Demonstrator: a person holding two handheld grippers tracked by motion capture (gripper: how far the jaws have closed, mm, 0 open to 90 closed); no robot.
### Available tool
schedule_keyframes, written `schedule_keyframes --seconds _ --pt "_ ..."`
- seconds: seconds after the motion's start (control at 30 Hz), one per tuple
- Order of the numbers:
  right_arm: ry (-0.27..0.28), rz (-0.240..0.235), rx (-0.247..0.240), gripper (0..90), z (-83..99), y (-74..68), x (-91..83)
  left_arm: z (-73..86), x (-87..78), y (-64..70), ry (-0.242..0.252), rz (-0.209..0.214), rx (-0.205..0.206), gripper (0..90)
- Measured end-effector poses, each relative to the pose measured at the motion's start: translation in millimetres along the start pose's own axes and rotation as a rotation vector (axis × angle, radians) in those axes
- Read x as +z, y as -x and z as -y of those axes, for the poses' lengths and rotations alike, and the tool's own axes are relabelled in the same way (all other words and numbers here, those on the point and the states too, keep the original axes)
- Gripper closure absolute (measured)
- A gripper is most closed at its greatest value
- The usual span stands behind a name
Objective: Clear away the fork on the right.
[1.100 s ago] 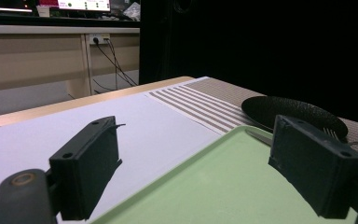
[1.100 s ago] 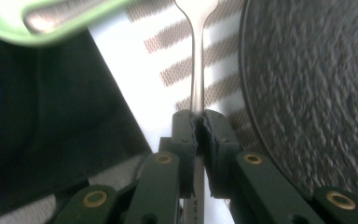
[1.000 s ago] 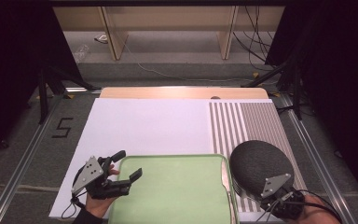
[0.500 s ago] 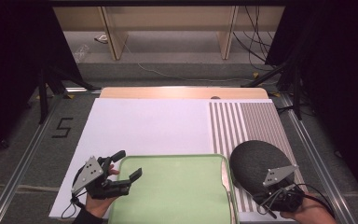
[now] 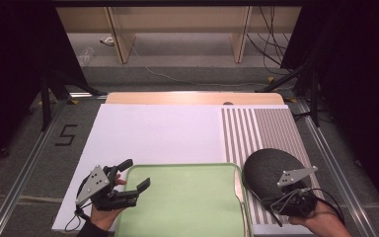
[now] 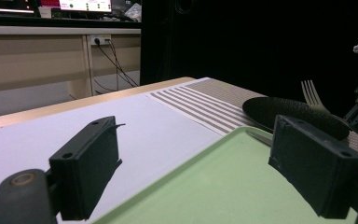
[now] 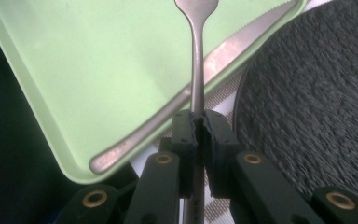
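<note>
While the fork [image 7: 196, 70] stands clamped by its handle between the pressed-together jaws of the right hand-held gripper [image 7: 199, 128], its tines reach out over the near right part of the green tray [image 7: 88, 65]. In the left gripper view the fork [image 6: 313, 94] rises tines-up just behind the dark round mat [image 6: 293, 114]. A knife [image 7: 177, 100] lies along the tray's right edge, its serrated blade toward the far end and its handle toward the near corner, passing under the fork's shaft. In the high view the right hand-held gripper [image 5: 296, 200] sits at the near right of the counter [image 5: 153, 133], over the near rim of the dark round mat [image 5: 271, 168], which rests on a striped placemat [image 5: 256, 128]. The left hand-held gripper [image 5: 126, 185] hovers at the tray's [image 5: 182, 202] near left corner, jaws spread wide and holding nothing, one jaw over the tray and the other over the white sheet.
</note>
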State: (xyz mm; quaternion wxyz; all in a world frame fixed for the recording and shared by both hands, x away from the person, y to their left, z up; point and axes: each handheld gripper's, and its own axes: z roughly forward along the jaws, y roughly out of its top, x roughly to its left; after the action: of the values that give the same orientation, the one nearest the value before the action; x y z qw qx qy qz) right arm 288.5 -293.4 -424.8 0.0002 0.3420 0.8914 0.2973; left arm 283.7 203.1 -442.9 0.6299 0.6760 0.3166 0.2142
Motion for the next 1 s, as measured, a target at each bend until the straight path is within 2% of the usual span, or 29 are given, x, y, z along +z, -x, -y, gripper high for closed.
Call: schedule_keyframes --seconds 0.3,0.77,1.0 --pt "0.068 -0.046 0.055 83.9 -13.0 -2.1 3.4 0.0 -0.2 -0.2 0.002 -0.001 -0.001 14.9" --pt "0.111 -0.088 0.094 83.9 -30.6 -10.4 12.6 -0.3 -0.8 -0.2 0.006 -0.004 -0.001 14.9" --pt "0.109 -0.116 0.076 83.9 -40.8 -24.4 20.9 -0.2 -0.6 0.0 0.004 -0.003 0.0 14.9"
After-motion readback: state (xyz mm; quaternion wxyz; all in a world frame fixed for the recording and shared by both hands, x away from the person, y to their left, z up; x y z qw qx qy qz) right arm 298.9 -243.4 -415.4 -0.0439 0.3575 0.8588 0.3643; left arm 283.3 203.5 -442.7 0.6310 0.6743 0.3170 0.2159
